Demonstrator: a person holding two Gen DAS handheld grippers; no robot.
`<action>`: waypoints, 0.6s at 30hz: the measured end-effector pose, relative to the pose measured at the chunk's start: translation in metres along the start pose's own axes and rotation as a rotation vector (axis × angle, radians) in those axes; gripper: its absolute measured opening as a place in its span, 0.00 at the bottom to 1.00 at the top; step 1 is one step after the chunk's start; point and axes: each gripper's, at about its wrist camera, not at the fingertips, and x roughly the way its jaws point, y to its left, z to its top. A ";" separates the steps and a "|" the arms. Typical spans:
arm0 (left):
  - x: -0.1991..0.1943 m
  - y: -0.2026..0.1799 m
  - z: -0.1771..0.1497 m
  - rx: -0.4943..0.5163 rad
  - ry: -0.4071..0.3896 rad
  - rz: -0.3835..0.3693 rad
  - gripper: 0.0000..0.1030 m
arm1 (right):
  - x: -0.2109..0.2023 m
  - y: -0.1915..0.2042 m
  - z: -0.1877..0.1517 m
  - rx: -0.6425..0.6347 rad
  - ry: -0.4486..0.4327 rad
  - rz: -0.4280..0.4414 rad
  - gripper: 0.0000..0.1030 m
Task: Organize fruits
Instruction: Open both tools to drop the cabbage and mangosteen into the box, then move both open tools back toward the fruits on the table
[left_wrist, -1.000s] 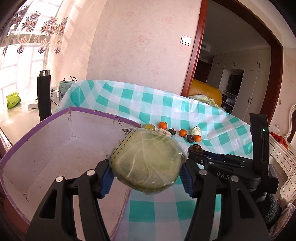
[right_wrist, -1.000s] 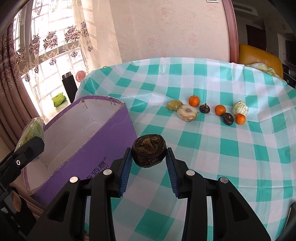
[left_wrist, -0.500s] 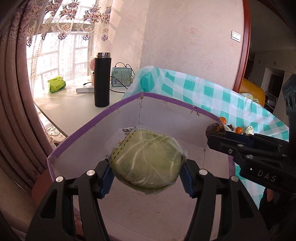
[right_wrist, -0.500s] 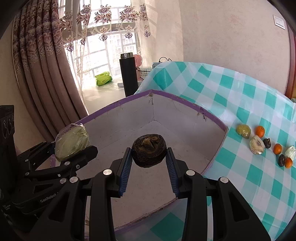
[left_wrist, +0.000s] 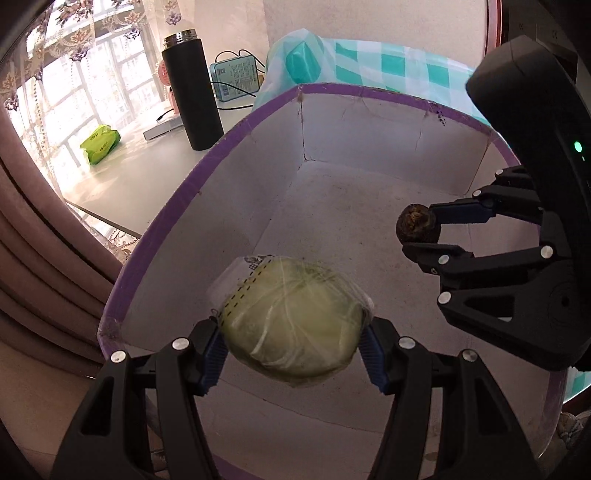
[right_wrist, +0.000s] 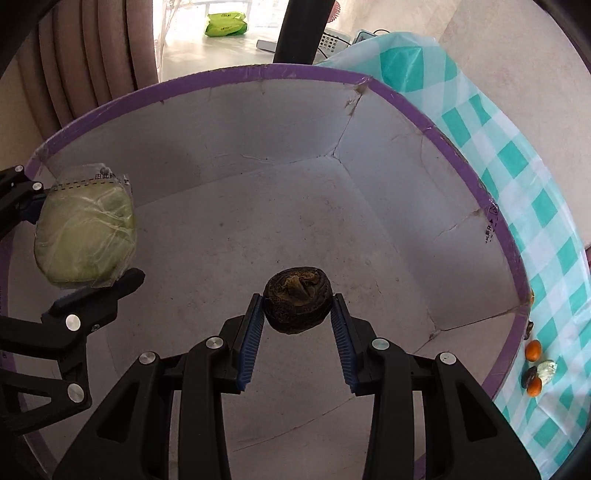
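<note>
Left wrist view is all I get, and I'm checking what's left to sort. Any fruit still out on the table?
Observer: Yes. The right wrist view shows two oranges and some darker pieces on the checked tablecloth, just outside the purple-rimmed box.
Operator: Does the dark fruit sit squarely in the right gripper?
Observer: It does: the dark wrinkled fruit sits centred between both blue pads of the right gripper.
Operator: Anything printed on the cabbage wrap?
Observer: The wrapped cabbage carries small printed characters above a dashed line, unreadable here.
</note>
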 end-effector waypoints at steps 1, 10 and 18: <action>0.004 -0.002 0.000 0.023 0.027 0.000 0.60 | 0.003 -0.001 0.000 -0.010 0.024 0.015 0.37; 0.018 -0.012 -0.003 0.130 0.134 0.036 0.74 | 0.015 -0.002 -0.002 -0.080 0.122 0.034 0.40; 0.016 -0.012 -0.002 0.134 0.120 0.051 0.82 | -0.006 -0.017 -0.008 -0.008 0.024 0.073 0.79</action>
